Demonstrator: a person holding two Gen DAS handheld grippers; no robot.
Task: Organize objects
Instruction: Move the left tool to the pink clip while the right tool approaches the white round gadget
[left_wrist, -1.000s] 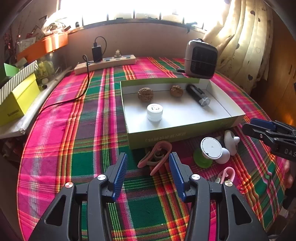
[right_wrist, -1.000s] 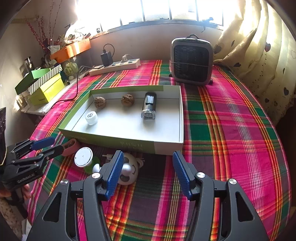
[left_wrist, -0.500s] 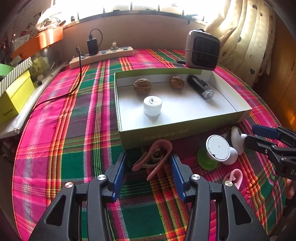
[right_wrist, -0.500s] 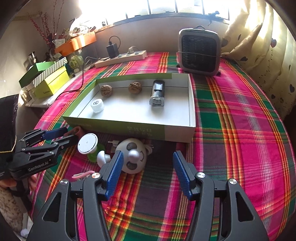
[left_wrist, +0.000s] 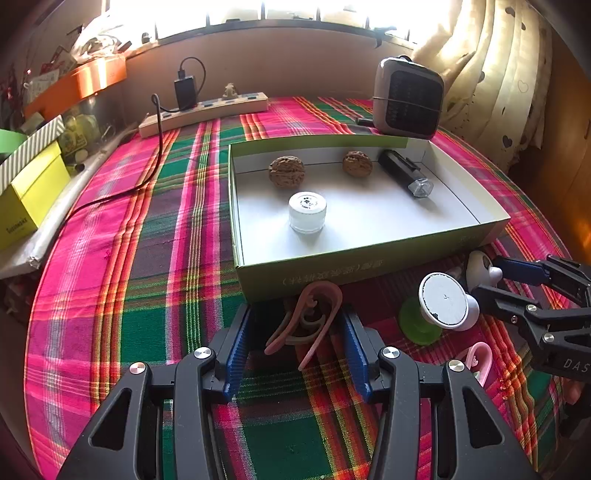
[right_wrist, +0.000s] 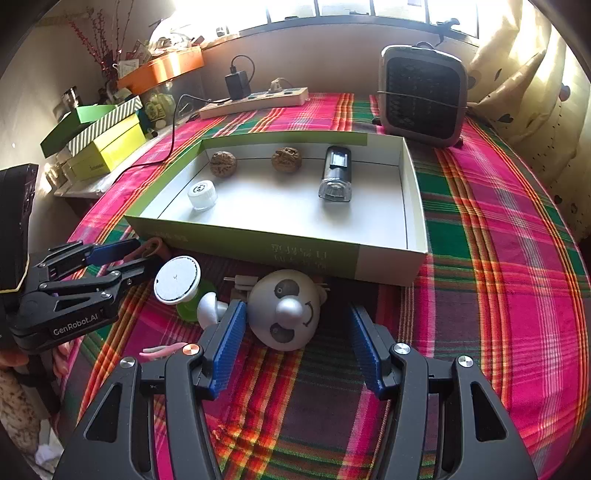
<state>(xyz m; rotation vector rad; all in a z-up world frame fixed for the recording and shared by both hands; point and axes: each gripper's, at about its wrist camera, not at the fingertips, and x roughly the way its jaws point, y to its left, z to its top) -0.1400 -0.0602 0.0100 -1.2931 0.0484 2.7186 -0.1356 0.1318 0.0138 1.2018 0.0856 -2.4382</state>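
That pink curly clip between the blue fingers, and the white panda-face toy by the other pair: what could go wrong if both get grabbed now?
1. The pink clip leans on the green box wall between the open left gripper; closing might nudge the box or flip the springy clip away.
2. The panda toy is round and sits nearer one finger of the open right gripper, so it may roll aside.
3. The white-topped suction stand lies close between both grippers and could get knocked.

Both grippers tilt steeply downward, side by side. The left gripper (left_wrist: 297, 345) has its jaws apart, pads pressing nothing. The right gripper (right_wrist: 295, 343) likewise stands open with a wide gap, its left pad (right_wrist: 227, 345) just beside its neighbour's tips.
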